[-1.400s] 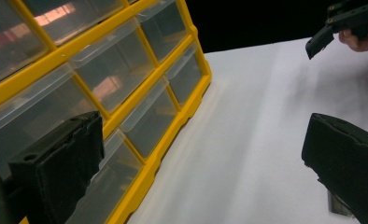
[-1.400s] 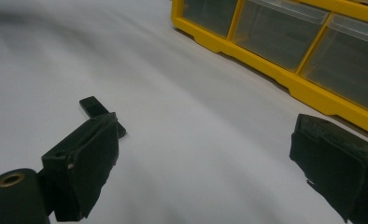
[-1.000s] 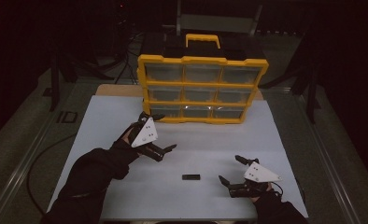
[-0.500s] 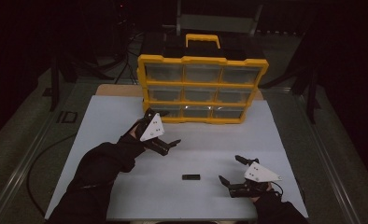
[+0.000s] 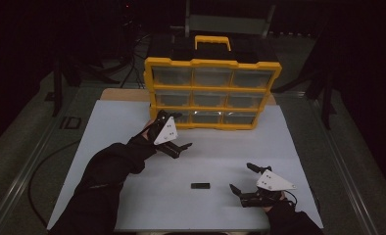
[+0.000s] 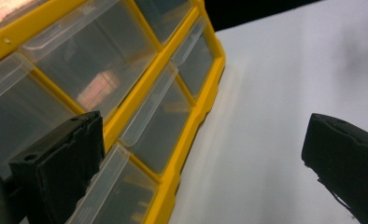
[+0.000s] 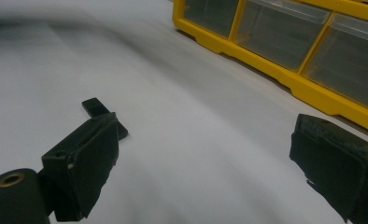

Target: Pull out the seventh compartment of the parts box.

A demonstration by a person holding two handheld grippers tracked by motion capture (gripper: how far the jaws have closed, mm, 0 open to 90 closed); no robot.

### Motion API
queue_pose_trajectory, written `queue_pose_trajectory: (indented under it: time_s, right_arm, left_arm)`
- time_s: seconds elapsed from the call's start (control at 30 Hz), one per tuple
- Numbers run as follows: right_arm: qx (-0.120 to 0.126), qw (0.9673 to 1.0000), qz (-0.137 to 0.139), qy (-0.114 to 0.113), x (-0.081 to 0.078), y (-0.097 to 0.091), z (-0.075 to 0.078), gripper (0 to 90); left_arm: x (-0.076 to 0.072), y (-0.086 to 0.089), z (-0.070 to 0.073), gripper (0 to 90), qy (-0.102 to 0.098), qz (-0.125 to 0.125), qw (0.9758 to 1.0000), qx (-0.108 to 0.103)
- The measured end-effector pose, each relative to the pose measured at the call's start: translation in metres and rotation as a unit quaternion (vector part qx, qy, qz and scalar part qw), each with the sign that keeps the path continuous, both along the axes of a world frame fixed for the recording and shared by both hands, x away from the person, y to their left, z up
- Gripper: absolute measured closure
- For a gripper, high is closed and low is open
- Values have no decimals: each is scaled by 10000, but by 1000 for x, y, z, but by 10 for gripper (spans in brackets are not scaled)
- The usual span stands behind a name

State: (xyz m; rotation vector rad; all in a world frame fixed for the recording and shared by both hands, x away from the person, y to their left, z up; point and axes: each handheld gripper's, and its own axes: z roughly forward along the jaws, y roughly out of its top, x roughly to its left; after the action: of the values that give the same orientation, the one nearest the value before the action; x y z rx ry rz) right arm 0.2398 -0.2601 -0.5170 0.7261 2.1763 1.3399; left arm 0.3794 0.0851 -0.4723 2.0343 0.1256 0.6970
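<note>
A yellow drawer cabinet [image 5: 213, 93] with clear drawers and a black handle stands at the back of the white tabletop [image 5: 132, 122]. My left gripper [image 5: 181, 131] is open, held just in front of the cabinet's bottom left drawer. In the left gripper view the cabinet [image 6: 191, 121] is close, and a clear drawer [image 6: 149, 126] lies between the wide-apart jaws. A small flat black piece [image 5: 200, 185] lies on the table near the front. To its right my right gripper [image 5: 241, 177] rests low and open, holding nothing. In the right gripper view the black piece [image 7: 94, 106] is partly hidden by the left jaw.
The cabinet's lower drawer row [image 7: 285, 37] runs across the far side in the right gripper view. Dark floor surrounds the table, with a cable [image 5: 39, 171] at the left and stands behind. The table's front edge [image 5: 191, 229] is just below the right hand.
My left gripper has moved forward and a little right, closer to the cabinet's bottom left drawer. The right gripper and the black piece have stayed put.
</note>
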Motion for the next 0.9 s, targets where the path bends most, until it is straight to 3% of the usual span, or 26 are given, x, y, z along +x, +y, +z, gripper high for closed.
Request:
queue_pose_trajectory:
  time_s: [0.17, 0.3, 0.5, 0.7, 0.9]
  right_arm:
    - [25, 10000, -2, 23, 0, 0, 0, 81]
    - [23, 10000, 6, 5, 0, 0, 0, 81]
    - [39, 10000, -5, 8, 1, -1, 0, 81]
    - [36, 10000, -6, 12, 1, -1, 0, 81]
    - [64, 10000, -20, 51, 1, 0, -1, 81]
  left_arm:
    - [5, -4, -1, 0, -60, 129, 9997, 177]
    - [6, -6, 0, 0, -28, 77, 9997, 218]
    - [13, -8, -4, 0, -214, 177, 9992, 296]
    - [19, -10, -7, 0, -179, 145, 9991, 357]
    - [26, -14, -12, 0, -374, 133, 9975, 584]
